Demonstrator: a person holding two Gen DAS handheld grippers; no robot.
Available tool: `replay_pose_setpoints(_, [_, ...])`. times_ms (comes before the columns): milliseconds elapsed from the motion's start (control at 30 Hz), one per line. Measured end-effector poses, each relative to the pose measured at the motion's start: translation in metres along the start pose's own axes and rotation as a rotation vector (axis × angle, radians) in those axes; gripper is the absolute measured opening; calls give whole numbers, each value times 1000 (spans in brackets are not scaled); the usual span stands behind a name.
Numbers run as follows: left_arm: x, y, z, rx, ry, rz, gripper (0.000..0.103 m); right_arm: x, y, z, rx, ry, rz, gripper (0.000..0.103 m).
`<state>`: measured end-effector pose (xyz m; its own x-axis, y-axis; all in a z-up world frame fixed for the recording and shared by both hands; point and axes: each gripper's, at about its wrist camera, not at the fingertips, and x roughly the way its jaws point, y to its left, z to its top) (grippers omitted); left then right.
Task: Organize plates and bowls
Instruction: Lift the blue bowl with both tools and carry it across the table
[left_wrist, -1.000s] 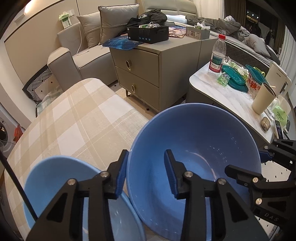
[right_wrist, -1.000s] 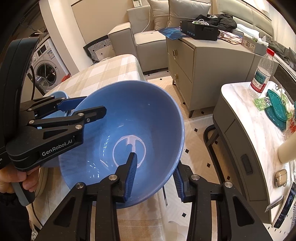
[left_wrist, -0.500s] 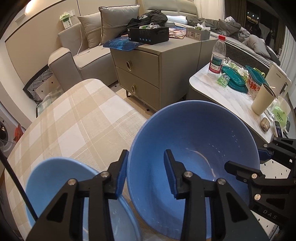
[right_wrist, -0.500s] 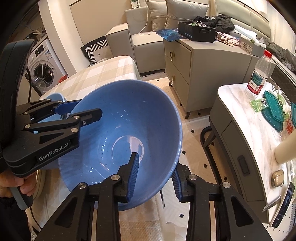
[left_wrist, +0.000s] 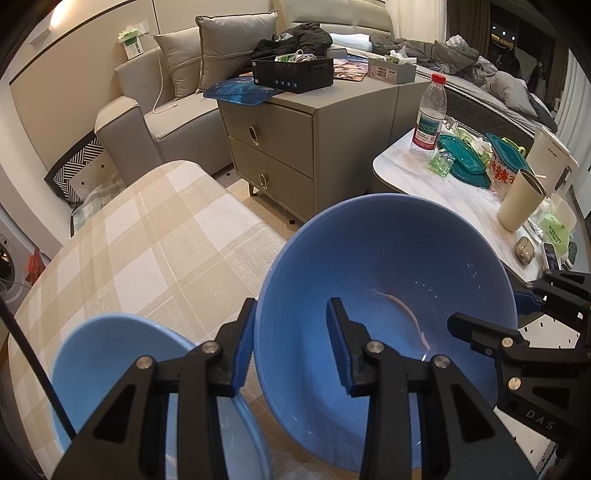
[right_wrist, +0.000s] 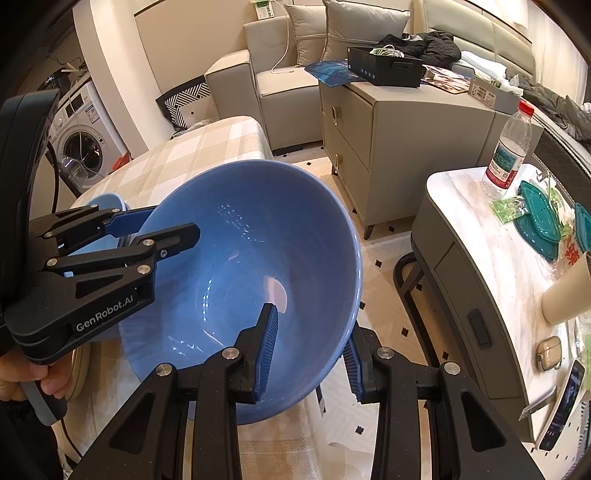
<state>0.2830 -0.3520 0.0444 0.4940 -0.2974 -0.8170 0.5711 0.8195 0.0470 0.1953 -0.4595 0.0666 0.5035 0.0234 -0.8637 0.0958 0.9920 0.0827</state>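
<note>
A: How would you expect the big blue bowl (right_wrist: 258, 266) to handle?

B: Glazed and glossy, so I'd judge it stiff, fairly heavy, slippery on the pads and breakable if dropped. The rim is the only thin place to pinch; the wall below flares too wide for these fingers.

A: Where is it?

B: Centre of both views, tilted with its mouth toward the cameras, over the edge of the checked tablecloth (left_wrist: 147, 236). Whether its base touches the cloth I cannot tell.

A: And the tools?

B: The right gripper (right_wrist: 310, 354) at the bottom of its own view has narrowed to a small gap and pinches the near rim, one pad inside the bowl, one outside. The left gripper (left_wrist: 291, 347), bottom centre of its view, straddles the opposite rim: one blue pad lies against the outer wall, the other stands inside, and from there it looks a little clear of the wall. So it is nearly closed on the rim, though how firmly I cannot say.

A: Anything nearby?

B: A smaller blue bowl (left_wrist: 122, 369) sits on the cloth at lower left, just beside the big one.
</note>
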Motion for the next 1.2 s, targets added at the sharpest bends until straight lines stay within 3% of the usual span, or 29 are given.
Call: replay_pose_setpoints(1200, [-77, 11, 8, -65, -131, 8, 36, -63, 25, 25, -61, -78, -60, 34])
